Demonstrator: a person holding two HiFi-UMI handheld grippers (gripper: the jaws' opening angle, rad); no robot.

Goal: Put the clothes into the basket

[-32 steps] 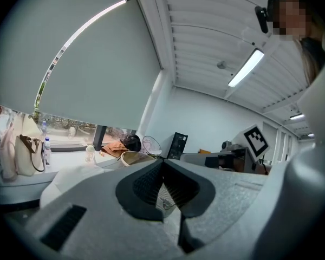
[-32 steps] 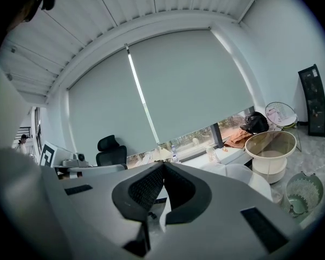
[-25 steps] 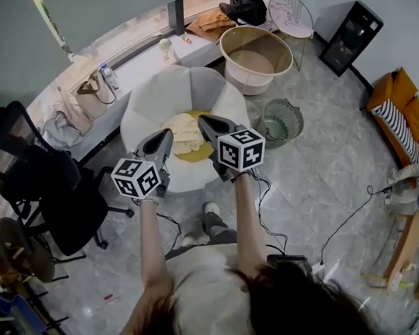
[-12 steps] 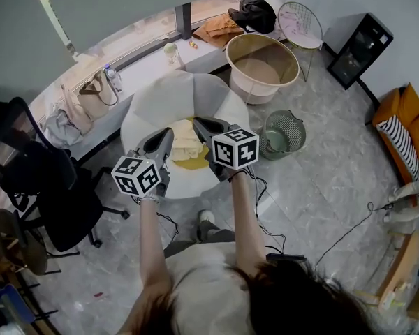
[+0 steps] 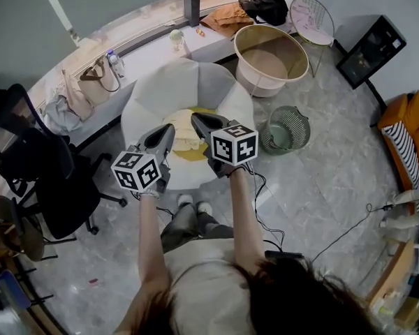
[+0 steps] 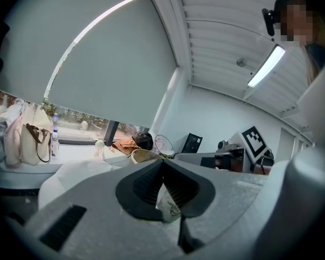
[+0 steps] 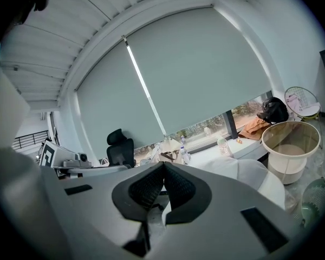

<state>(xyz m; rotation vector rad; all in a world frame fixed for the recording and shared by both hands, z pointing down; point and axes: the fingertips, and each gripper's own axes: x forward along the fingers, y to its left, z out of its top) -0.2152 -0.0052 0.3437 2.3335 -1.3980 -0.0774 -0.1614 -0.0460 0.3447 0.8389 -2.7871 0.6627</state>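
Cream and yellow clothes (image 5: pixel 184 137) lie heaped on a white round seat (image 5: pixel 160 93) in the head view. The big beige basket (image 5: pixel 271 58) stands on the floor behind and to the right of the seat; it also shows as the beige basket (image 7: pixel 290 140) in the right gripper view. My left gripper (image 5: pixel 169 131) hangs over the pile's left edge, and my right gripper (image 5: pixel 195 120) is over its right side. Both are shut with nothing in them: the left gripper (image 6: pixel 163 162) and the right gripper (image 7: pixel 163 165) each have their jaw tips meeting.
A green wire bin (image 5: pixel 286 128) sits right of the seat. A black office chair (image 5: pixel 35 166) stands to the left. Bags (image 5: pixel 91 82) and a bottle rest on the window ledge. A cable (image 5: pixel 342 222) crosses the floor, and an orange sofa (image 5: pixel 412 128) is at the far right.
Both grippers have eased forward and slightly down over the clothes, staying shut. The person has stepped closer to the white seat.
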